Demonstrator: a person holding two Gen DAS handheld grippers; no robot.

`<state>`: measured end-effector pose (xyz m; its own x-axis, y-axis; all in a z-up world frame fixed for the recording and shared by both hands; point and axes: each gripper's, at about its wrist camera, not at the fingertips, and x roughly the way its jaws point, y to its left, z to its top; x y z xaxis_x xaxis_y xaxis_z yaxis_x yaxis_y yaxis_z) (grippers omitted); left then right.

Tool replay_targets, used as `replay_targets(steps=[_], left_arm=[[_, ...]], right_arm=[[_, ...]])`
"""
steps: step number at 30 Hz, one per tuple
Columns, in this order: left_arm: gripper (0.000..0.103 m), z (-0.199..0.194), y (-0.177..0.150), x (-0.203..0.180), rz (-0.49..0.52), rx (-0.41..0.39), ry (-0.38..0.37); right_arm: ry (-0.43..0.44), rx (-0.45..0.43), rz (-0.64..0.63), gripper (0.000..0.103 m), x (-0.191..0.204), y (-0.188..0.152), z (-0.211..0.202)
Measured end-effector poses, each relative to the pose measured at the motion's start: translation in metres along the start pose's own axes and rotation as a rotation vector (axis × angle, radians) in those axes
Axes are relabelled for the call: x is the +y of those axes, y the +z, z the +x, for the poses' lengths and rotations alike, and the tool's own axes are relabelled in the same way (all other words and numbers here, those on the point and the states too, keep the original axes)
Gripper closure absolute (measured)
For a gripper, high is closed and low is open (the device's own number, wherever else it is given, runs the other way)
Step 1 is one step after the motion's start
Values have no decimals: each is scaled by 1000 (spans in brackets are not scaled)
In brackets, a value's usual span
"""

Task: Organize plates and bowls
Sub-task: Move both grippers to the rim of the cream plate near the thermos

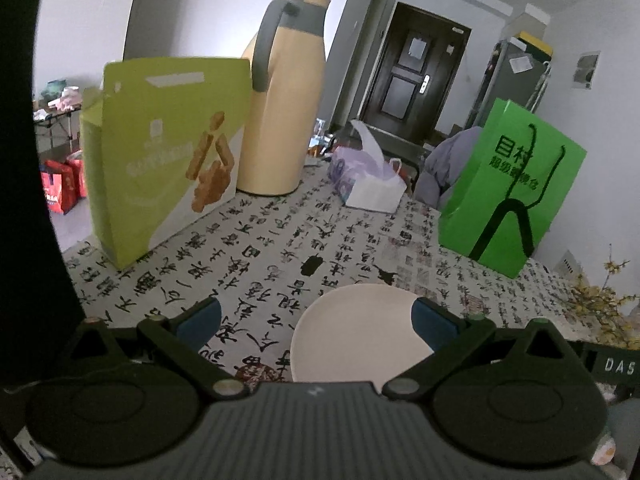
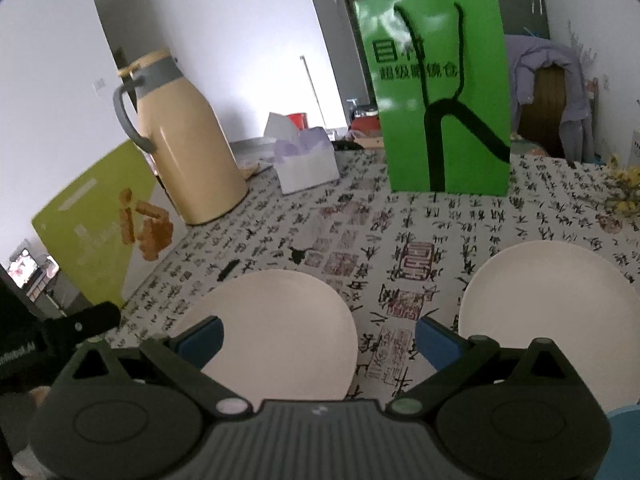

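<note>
left gripper [image 1: 316, 318]: fingers spread, empty, round cream plate [image 1: 352, 332] at its 1 o'clock | right gripper [image 2: 318, 338]: fingers spread, empty, second cream plate [image 2: 548, 308] at 2 o'clock | calligraphy-print tablecloth [image 2: 400, 224] beneath

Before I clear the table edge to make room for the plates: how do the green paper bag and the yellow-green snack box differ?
The green paper bag is bright green, with black cord handles and dark lettering; the snack box is yellow-green with pictured biscuits. The bag stands alone, facing the right camera; the box stands angled, close beside the thermos jug. Both stand upright on the tablecloth.
</note>
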<state>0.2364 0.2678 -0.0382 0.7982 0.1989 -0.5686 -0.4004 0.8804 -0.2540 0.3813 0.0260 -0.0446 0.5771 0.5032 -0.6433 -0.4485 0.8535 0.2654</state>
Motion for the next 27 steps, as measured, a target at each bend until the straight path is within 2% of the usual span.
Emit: replay_targets(steps=[14, 27], left_arm=[[0, 55, -18, 11, -52, 91, 36], [0, 67, -35, 9, 13, 60, 28]], right_arm=[[-47, 85, -5, 5, -4, -3, 44], [-92, 131, -4, 11, -13, -7, 67]])
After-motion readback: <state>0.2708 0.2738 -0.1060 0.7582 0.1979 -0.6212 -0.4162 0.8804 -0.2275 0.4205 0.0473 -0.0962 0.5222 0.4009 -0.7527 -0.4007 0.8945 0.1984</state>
